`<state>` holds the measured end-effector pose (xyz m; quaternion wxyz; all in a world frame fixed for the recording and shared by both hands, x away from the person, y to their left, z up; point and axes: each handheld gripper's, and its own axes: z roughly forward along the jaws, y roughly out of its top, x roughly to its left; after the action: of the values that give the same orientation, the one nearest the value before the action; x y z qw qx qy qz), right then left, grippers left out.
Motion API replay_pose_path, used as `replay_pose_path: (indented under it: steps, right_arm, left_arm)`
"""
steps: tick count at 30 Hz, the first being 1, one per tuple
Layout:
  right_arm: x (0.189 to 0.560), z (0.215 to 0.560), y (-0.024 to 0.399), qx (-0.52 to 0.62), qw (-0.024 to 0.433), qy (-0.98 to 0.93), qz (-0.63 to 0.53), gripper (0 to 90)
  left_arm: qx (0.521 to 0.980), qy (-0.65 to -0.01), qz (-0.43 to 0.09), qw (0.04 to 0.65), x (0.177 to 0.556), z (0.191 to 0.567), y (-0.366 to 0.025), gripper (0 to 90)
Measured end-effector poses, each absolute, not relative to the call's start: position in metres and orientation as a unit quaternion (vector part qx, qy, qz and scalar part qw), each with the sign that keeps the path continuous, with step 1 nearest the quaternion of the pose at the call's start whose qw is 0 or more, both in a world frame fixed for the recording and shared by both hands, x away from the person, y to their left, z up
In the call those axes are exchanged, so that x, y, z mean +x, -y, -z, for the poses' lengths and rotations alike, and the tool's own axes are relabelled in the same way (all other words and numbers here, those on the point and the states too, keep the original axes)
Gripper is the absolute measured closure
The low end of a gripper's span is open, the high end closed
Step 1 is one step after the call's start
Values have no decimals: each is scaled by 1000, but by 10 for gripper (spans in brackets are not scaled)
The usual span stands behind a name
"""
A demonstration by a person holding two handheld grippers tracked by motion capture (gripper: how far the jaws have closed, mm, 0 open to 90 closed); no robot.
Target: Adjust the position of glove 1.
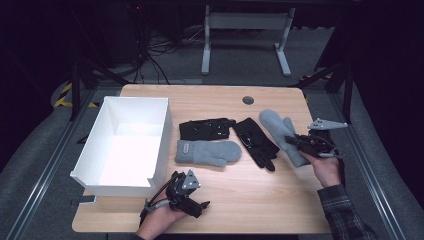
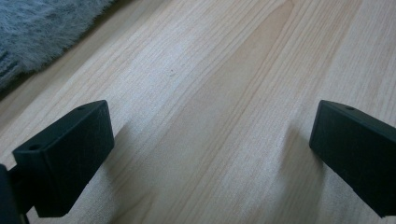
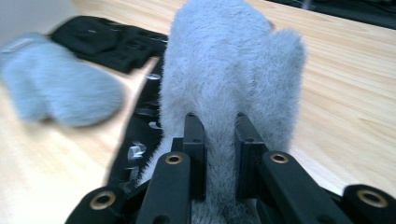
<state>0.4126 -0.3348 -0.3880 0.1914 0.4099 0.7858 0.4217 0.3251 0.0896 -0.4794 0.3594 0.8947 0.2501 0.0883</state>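
the right gripper (image 3: 219,140) is clamped on the cuff end of a grey mitten (image 3: 233,60), its two black jaws pinching the fleece between them, near the right edge of the desk (image 1: 240,200). the mitten's fingertip end points toward the far edge, its thumb beside it. the right hand (image 1: 326,169) comes in from the near right corner in a plaid sleeve (image 1: 345,215). the left gripper (image 1: 192,200) sits by the near edge, its jaws wide apart over bare wood with nothing between them, held by the left hand (image 1: 157,225). just beside the held mitten a black glove (image 1: 256,142) lies mid-desk; a second black glove (image 1: 206,129) and a second grey mitten (image 1: 207,152) lie left of it. a white box (image 1: 162,145) stands along the left edge, touching neither.
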Motion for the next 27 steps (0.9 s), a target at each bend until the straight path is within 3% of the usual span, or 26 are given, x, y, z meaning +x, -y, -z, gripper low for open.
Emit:
replay_pose_path:
  steps: [27]
  right_arm:
    - [330, 419, 270, 275, 79, -860, -423, 790]
  left_arm:
    - [895, -252, -89, 358, 325, 479, -90, 3]
